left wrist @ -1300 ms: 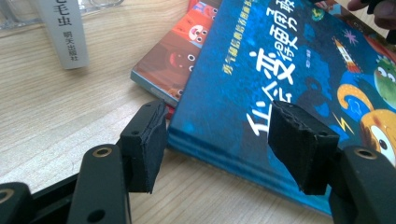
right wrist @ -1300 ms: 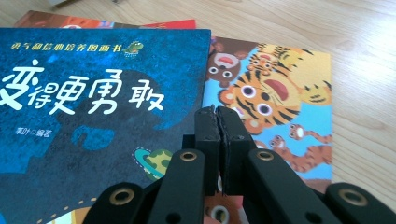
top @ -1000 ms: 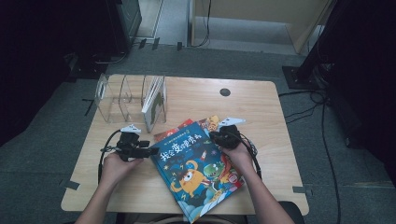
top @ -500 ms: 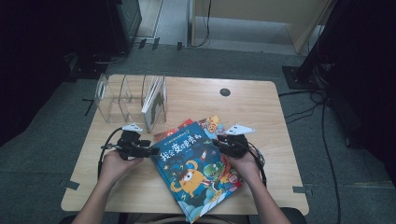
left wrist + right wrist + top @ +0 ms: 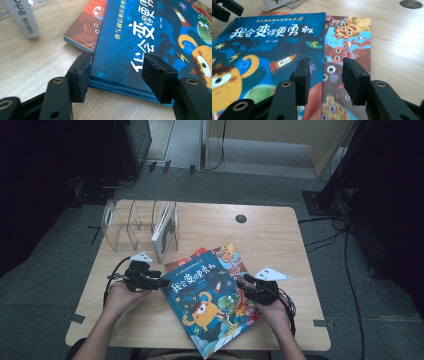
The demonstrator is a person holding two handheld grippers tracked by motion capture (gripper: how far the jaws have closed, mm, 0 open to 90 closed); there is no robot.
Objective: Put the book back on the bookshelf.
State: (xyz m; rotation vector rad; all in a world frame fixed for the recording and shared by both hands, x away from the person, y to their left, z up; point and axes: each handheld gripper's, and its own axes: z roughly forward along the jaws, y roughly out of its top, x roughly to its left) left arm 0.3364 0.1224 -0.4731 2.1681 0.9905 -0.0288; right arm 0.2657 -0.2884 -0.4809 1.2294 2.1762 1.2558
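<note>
My left gripper (image 5: 159,282) has its jaws parted and has just been narrowing them, one pad on either side of the blue book's (image 5: 210,304) near corner, not pressing it. My right gripper (image 5: 243,285) jaws are parted and have just been widening, nothing clamped. High view: blue book tops the stack mid-table, grippers at its two sides, clear rack (image 5: 132,225) behind it. Left gripper view: blue book's (image 5: 140,37) spine edge sits between my pads, red book (image 5: 85,27) under it. Right gripper view: jaws hover over the blue book's (image 5: 269,42) right edge and the animal-faces book (image 5: 347,47) beneath.
</note>
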